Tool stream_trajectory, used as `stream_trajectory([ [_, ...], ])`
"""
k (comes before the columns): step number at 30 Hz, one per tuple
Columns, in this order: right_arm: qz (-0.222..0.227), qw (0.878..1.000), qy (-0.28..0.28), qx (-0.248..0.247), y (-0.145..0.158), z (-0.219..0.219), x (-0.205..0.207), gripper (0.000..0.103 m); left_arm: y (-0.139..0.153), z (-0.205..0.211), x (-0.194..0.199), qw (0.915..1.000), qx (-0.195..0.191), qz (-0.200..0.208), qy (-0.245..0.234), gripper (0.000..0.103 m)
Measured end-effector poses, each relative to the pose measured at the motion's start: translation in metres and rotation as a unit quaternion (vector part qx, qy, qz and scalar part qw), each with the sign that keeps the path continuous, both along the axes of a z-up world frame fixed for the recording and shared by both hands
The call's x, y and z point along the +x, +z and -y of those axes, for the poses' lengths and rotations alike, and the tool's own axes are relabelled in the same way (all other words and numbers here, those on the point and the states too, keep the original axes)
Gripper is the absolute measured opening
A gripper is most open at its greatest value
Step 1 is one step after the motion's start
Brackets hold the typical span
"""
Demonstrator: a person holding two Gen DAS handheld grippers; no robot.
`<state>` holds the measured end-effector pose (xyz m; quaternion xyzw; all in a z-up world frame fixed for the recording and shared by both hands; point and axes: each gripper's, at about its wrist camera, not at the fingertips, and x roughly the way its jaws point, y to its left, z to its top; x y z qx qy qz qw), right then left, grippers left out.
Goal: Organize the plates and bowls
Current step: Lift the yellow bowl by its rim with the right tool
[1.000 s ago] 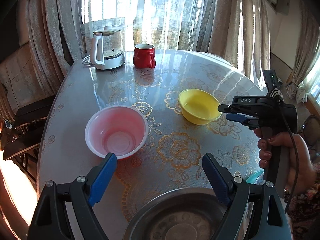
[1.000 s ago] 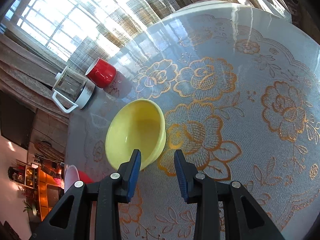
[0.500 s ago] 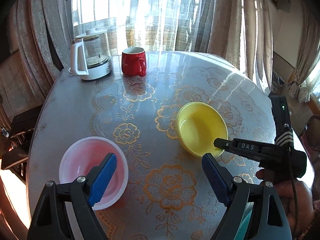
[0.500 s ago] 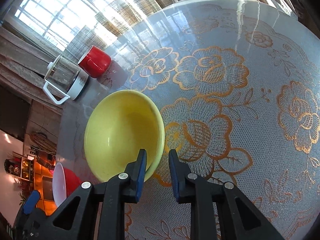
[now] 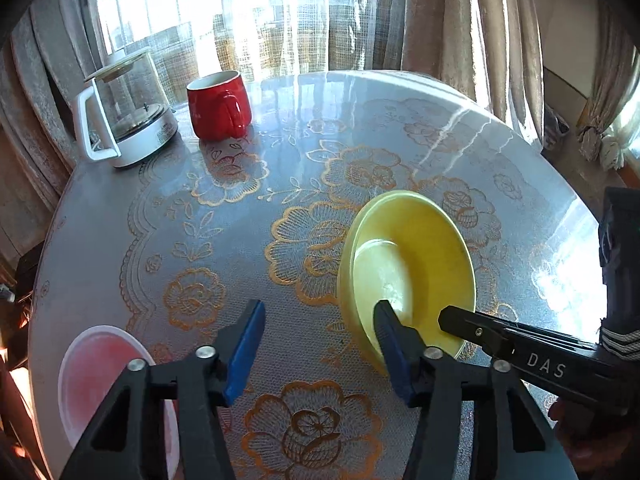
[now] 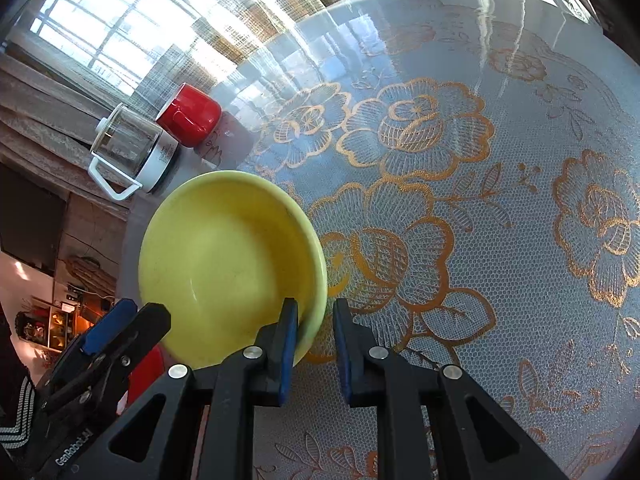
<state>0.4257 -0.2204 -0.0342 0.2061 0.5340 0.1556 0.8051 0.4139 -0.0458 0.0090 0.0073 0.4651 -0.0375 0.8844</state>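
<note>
A yellow bowl point(image 5: 408, 264) point(image 6: 228, 264) sits tilted at the middle right of the flowered table point(image 5: 224, 240). My right gripper point(image 6: 315, 309) point(image 5: 454, 320) has the bowl's near rim between its blue pads, one inside and one outside, and its jaws are still closing on it. My left gripper point(image 5: 320, 354) point(image 6: 120, 320) hovers at the bowl's other side. Its jaws are closing, its right pad overlaps the bowl's edge, and neither pad presses on anything. A pink bowl point(image 5: 100, 388) stands at the near left, partly behind my left finger.
A red mug point(image 5: 218, 106) point(image 6: 190, 114) and a glass kettle point(image 5: 124, 112) point(image 6: 132, 148) stand at the far left by the curtains. A hand point(image 5: 580, 420) holds the right gripper. The table's round edge runs close on the left and right.
My left gripper has left the pink bowl, come over to the yellow bowl and narrowed its jaws. A metal plate has dropped out of view. My right gripper's pads have closed in on the yellow bowl's rim.
</note>
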Motion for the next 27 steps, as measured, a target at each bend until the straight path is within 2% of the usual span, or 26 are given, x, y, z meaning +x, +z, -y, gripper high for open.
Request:
stream_trajectory([
  [1,0.0,1.0,-0.001,0.001,-0.001,0.0,-0.001,0.018,-0.003,0.002,0.002,0.9999,-0.001,-0.008,-0.006,0.032],
  [2,-0.002,1.0,-0.001,0.006,-0.001,0.001,-0.001,0.018,-0.006,0.003,0.004,0.9998,-0.002,-0.015,-0.01,0.022],
  [5,-0.001,1.0,0.004,0.01,-0.001,0.0,-0.004,0.018,-0.012,0.008,0.004,0.9996,0.012,-0.02,-0.015,0.014],
  [12,-0.007,1.0,-0.009,0.021,-0.004,0.001,-0.011,0.013,-0.01,0.024,-0.017,0.9969,0.056,0.009,-0.055,0.014],
  [21,-0.007,1.0,-0.014,0.016,0.005,0.001,-0.035,0.013,-0.006,0.014,-0.043,0.9983,0.032,0.007,-0.047,0.015],
  [27,0.021,1.0,-0.012,0.009,0.024,-0.002,-0.062,0.013,0.007,0.006,-0.07,0.9984,0.018,0.024,-0.047,0.015],
])
